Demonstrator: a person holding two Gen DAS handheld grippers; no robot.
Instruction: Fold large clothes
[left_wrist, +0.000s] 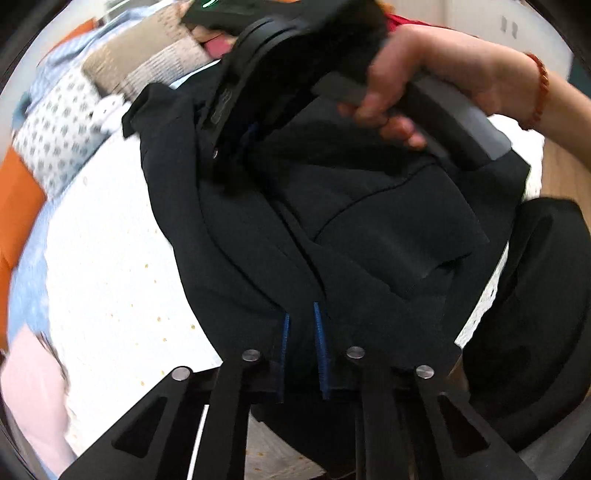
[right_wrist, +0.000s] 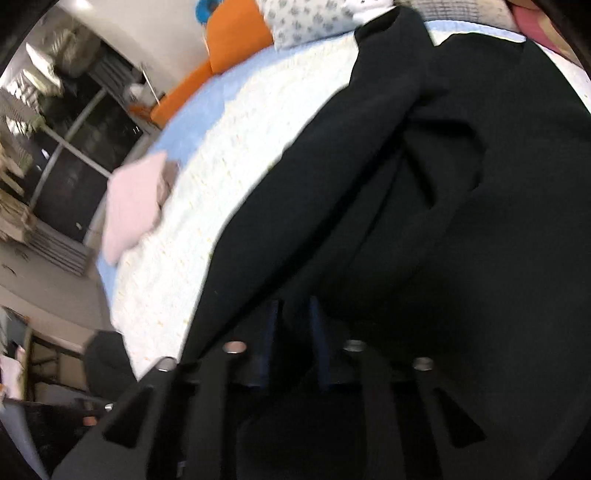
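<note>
Across the white bedspread (left_wrist: 110, 258) I see the black garment (left_wrist: 332, 229) draped, both my left hand-held gripper (left_wrist: 303, 350) and right hand-held gripper (right_wrist: 291, 332) pinched shut on its hem, so uneven pulling could slip fabric free, I judge.

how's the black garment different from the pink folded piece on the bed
The black garment is large, rumpled and spread loosely across the white bedspread, pinched by both grippers; the pink folded cloth is small, flat and squared, untouched at the bed's edge. One is dark, the other pale. Both lie on the same bed.
</note>
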